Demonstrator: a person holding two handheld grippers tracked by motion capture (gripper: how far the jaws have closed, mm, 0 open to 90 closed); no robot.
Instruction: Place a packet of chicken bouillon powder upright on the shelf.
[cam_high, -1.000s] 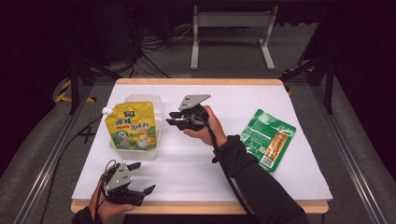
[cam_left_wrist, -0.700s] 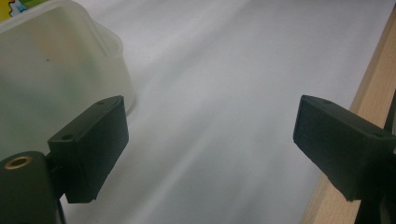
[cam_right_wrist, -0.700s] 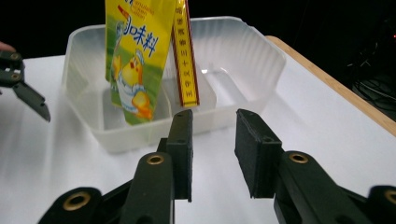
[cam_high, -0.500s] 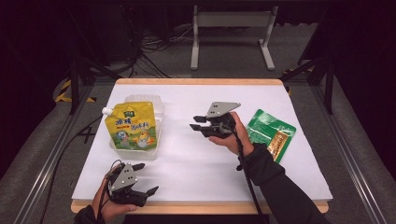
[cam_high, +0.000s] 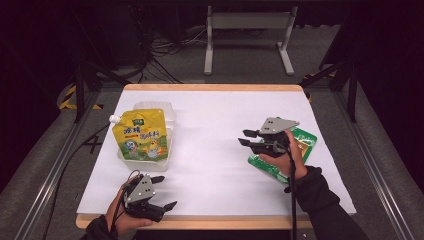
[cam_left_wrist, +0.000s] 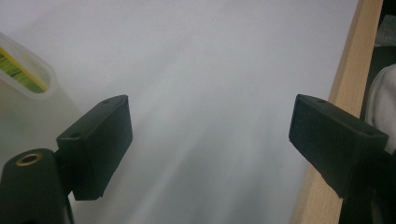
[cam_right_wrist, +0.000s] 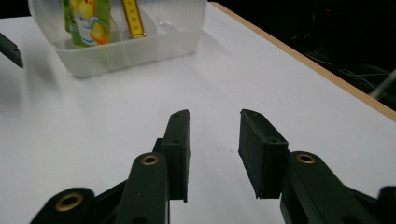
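The right hand-held gripper (cam_high: 246, 137) hangs above the green packet (cam_high: 304, 141) near the worktop's (cam_high: 220, 115) right edge, its jaws just opening and empty. The left hand-held gripper (cam_high: 164, 191) (jaws wide apart, empty) rests at the front-left corner.

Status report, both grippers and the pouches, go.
Left gripper open, empty. Right gripper open, empty, jaws just opening, over green pouch. Yellow pouch in clear tub. Nothing obstructing.
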